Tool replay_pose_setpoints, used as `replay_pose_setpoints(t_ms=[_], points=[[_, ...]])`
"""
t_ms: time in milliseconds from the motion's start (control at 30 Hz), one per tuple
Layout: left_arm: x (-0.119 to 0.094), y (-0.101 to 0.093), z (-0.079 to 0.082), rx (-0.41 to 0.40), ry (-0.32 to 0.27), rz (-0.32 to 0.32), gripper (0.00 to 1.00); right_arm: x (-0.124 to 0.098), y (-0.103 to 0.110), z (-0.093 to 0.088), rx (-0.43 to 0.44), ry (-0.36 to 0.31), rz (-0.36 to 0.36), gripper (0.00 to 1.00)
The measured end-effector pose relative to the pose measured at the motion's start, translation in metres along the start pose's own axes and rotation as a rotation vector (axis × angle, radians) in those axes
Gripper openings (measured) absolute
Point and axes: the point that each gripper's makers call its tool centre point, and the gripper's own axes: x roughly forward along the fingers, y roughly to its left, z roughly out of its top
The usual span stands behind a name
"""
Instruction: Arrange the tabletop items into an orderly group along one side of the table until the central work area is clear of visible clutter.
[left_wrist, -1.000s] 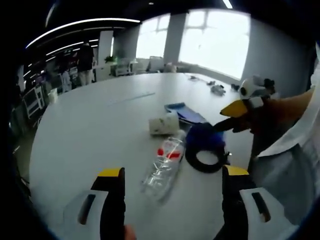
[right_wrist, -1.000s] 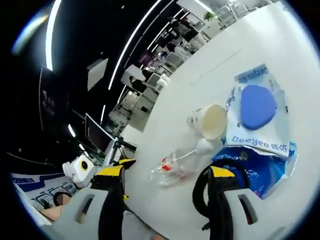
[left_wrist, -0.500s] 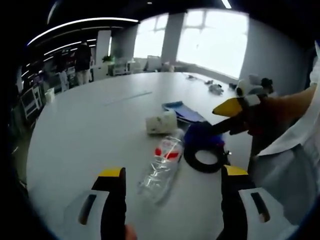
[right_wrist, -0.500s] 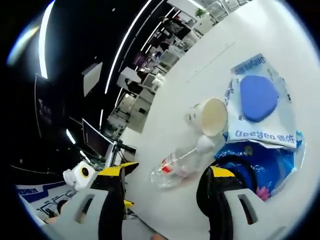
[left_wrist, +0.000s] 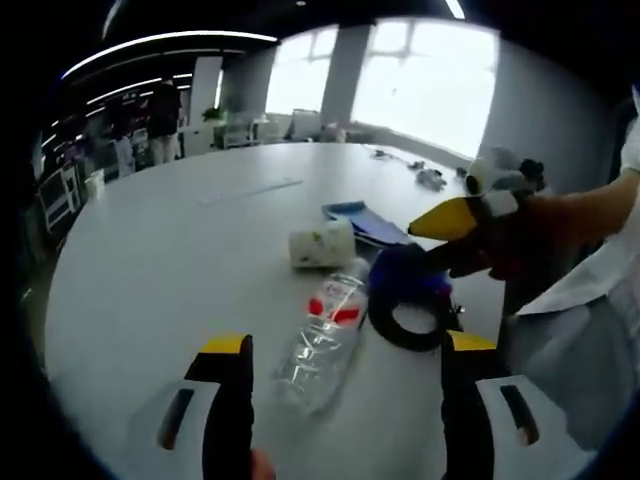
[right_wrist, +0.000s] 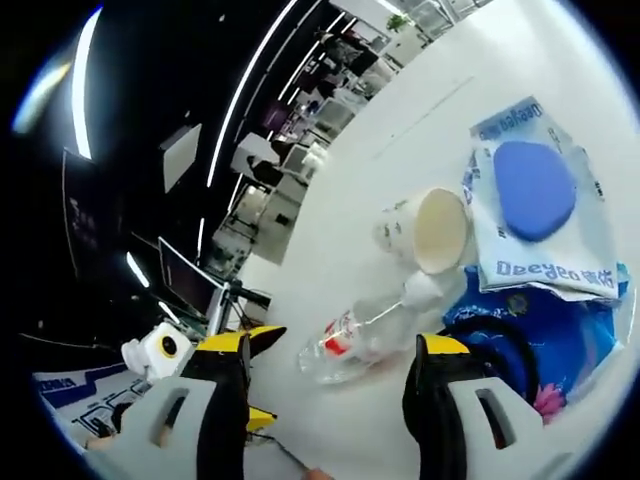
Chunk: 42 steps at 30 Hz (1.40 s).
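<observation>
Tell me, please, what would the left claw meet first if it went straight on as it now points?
Most likely the bottle, lying on its side on the table between and ahead of the left claw; depth is hard to judge.

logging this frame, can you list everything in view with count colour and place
table: 1, white, under everything
bottle: 1, clear with a red label, lying on its side nearest the left gripper
cup: 1, white paper, on its side just beyond the bottle's cap
packet: 1, clear with blue print and a blue pad inside, flat beyond the cup
bag: 1, blue plastic, beside the bottle under the packet's edge
ring: 1, black, on the bag
small items: a few, grey, far side of the table
person: 1, dark top, standing in the background
left gripper: 1, grey with yellow tips, open, short of the bottle
right gripper: 1, same colours, open, over the ring and bag
</observation>
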Motion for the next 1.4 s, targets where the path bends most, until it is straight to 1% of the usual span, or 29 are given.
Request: replay_pose_setpoints(t_ms=[267,433,533,667,800,933,1033,1200,1400], points=[[0.001,0.002,-0.002,-0.004,0.004,-0.005,0.73,0.006,-0.005,0.0,0.02,-0.007,-0.012,0.66],[0.001,0.005,-0.007,-0.008,0.017,-0.008,0.71,0.009,-0.007,-0.001,0.027,-0.01,-0.018,0.66],[0.002,0.004,-0.007,-0.011,0.016,-0.014,0.71,0.014,-0.01,-0.002,0.022,0.0,-0.023,0.66],[0.005,0.001,-0.009,-0.011,0.024,-0.026,0.71,0.018,-0.01,-0.002,0.038,-0.01,-0.02,0.66],[0.006,0.002,-0.01,-0.015,0.027,-0.027,0.71,0.022,-0.01,0.0,0.037,-0.012,-0.016,0.66],[0.007,0.004,-0.012,-0.009,0.037,-0.03,0.71,0.024,-0.015,-0.001,0.048,-0.013,-0.029,0.66],[0.01,0.007,-0.011,-0.007,0.045,-0.029,0.71,0.025,-0.016,0.001,0.058,-0.021,-0.027,0.66],[0.013,0.007,-0.009,-0.008,0.039,-0.032,0.71,0.027,-0.02,0.002,0.067,-0.023,-0.036,0.66],[0.016,0.006,-0.012,-0.009,0.049,-0.039,0.71,0.031,-0.023,0.004,0.094,-0.036,-0.049,0.65]])
